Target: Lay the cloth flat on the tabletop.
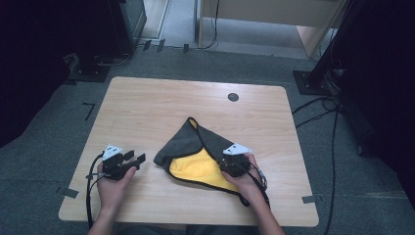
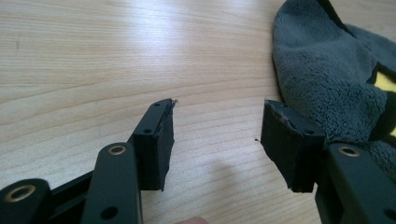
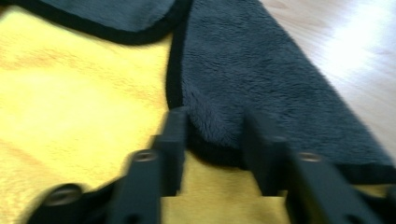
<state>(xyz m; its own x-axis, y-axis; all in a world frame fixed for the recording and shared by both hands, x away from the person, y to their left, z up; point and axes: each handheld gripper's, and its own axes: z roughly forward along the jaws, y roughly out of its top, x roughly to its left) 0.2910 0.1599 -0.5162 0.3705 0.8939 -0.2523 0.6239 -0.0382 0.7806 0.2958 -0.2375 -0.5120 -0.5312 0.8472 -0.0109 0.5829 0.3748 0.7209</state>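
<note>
Folding step in hand, by the look of it: cloth [image 1: 195, 154] on desk [image 1: 147, 112], partly doubled over, grey side up with yellow face showing.

Right gripper [image 3: 212, 140]: jaws astride the grey flap's black-bound corner, narrowed round it; blurred, so cannot tell whether pads press yet. Yellow layer lies under and left of the jaws.

Left gripper [image 2: 217, 135]: jaws spread, nothing between, bare wood under them; cloth edge just beside the right-hand jaw, behind it.

Next move likely calls for a firm pinch on that corner, then lift and carry across, left jaws taking the near edge.

No brand, label or writing readable anywhere.
</note>
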